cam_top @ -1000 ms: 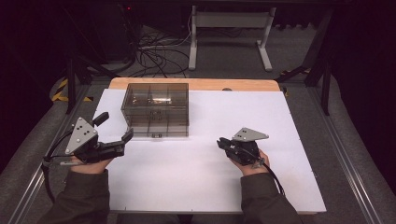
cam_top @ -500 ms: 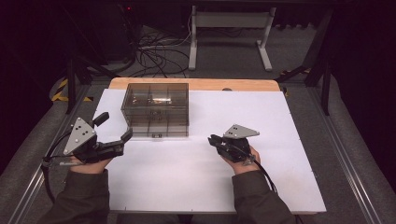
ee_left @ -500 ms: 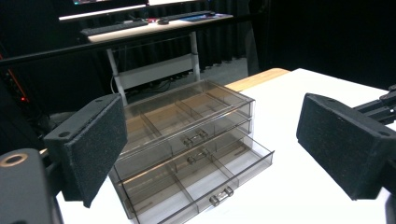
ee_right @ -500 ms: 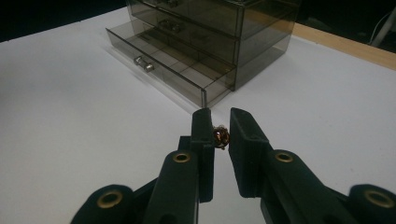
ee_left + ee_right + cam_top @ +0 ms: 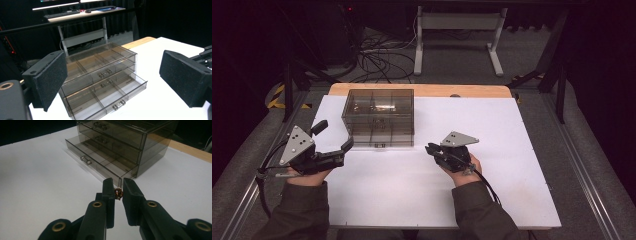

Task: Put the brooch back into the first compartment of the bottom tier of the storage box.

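The white worktop (image 5: 522, 150) carries a smoky clear drawer box (image 5: 379, 116) with its bottom drawer (image 5: 100, 161) pulled out. Left of the box, the left hand-held gripper (image 5: 332, 135) gapes wide. Right of it (near the drawer's corner), the right hand-held gripper (image 5: 118, 192) pinches a small reddish-brown bead (image 5: 118, 193).

white table top (image 5: 512, 150); cables (image 5: 382, 60) on floor; desk frame (image 5: 457, 20) behind.

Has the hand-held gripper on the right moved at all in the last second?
Yes. The right hand-held gripper has slid left toward the drawer box, closing the gap, with a small reddish bead clamped between its jaws.
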The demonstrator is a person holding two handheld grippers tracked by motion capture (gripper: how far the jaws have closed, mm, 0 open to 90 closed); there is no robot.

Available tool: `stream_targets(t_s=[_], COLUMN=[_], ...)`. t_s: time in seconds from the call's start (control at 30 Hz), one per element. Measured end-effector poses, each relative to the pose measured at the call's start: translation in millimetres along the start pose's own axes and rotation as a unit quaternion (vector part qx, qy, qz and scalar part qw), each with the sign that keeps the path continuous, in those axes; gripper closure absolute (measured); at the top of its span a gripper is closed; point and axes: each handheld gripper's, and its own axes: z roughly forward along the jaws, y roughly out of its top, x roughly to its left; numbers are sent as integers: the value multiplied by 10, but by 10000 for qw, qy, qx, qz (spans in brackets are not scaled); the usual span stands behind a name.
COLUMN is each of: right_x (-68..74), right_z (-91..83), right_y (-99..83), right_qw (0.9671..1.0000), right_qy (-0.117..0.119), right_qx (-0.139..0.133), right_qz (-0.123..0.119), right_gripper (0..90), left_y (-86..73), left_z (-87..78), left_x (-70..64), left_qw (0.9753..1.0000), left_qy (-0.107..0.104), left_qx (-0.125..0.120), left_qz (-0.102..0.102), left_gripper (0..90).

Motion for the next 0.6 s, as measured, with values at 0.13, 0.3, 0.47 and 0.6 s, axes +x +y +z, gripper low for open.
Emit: stream_targets(t_s=[0.13,0.3,0.47,0.6], right_x=[42,102,151,174], right_z=[46,112,179,222], right_y=[50,123,179,204], right_qw=[10000,9998,9997,9996], right_qy=[39,102,156,190], right_qx=[-7,-17,-36,-43], right_qz=[-60,-146,-192,-186], right_gripper=[808,808,807,807], left_y=[1,1,-1,2], left_z=[-4,-10,-17,-23], left_x=[5,14,23,29], left_qw=[10000,10000,10000,10000], left_qy=[7,15,15,18], left_qx=[-7,-22,-27,-28], left_qz=[-4,-17,-40,-41], left_gripper=[89,89,89,89])
